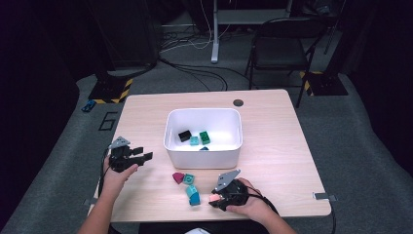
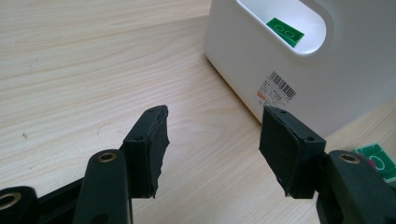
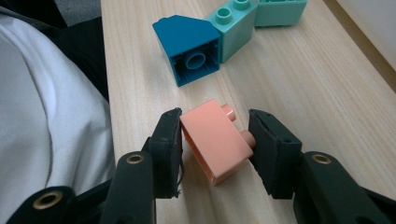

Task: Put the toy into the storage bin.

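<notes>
Four bricks already lie inside the white tub in the high view: a black brick, a green brick and two teal ones. Still outside, just in front of the tub, are a magenta brick and a short row of teal and blue bricks; the right tongs hold a pink brick beside that row, while the left tongs hover to the tub's left. So, by judgement, the sorting is roughly half done.

Left gripper view: left tongs wide apart and empty over the worktop, pointing at the tub's wall.

Right gripper view: right tongs closed on the pink brick, tilted, studs against one jaw; the blue brick lies beyond.
</notes>
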`<state>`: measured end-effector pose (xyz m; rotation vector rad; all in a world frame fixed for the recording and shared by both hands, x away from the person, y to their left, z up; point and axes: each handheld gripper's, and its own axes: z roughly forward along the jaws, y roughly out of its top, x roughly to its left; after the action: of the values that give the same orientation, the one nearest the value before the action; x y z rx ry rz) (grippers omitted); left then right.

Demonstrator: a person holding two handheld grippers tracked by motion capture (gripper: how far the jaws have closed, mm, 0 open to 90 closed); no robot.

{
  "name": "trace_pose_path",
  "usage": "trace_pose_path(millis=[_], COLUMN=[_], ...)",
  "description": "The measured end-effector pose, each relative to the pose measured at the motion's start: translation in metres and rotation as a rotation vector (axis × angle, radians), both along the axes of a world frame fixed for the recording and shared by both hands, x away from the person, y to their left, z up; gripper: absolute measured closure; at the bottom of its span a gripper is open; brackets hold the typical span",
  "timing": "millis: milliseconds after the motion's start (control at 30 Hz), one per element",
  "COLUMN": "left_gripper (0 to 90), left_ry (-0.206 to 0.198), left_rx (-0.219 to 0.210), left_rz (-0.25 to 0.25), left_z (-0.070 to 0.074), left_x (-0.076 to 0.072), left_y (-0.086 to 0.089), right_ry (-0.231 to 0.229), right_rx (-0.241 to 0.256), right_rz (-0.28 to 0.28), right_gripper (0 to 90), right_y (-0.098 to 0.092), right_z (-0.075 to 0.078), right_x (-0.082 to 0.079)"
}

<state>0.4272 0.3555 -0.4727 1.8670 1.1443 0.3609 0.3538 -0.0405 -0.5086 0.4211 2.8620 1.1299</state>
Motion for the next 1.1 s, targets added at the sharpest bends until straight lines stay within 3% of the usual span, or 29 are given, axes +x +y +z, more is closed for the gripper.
trace_pose_path(millis=[533,967,1100], left_gripper=[41.6,41.6,41.6], left_ry=[0.002,0.005,0.003], left_rx=[0.005,0.008,0.011], left_rz=[-0.005,-0.004,-0.007], left_z=[-0.001,-0.001,-0.001], left_x=[0.0,0.0,0.0], left_y=[0.0,0.0,-0.001], right_ry=[-0.013,0.004,0.01], right_rx=[0.021,0.074,0.069], right_rz=[-0.031,-0.062,-0.066], right_gripper=[56.0,56.0,56.0], right_y=[-0.003,-0.008,-0.007], right_z=[0.007,0.026,0.032], right_x=[0.004,0.008,0.012])
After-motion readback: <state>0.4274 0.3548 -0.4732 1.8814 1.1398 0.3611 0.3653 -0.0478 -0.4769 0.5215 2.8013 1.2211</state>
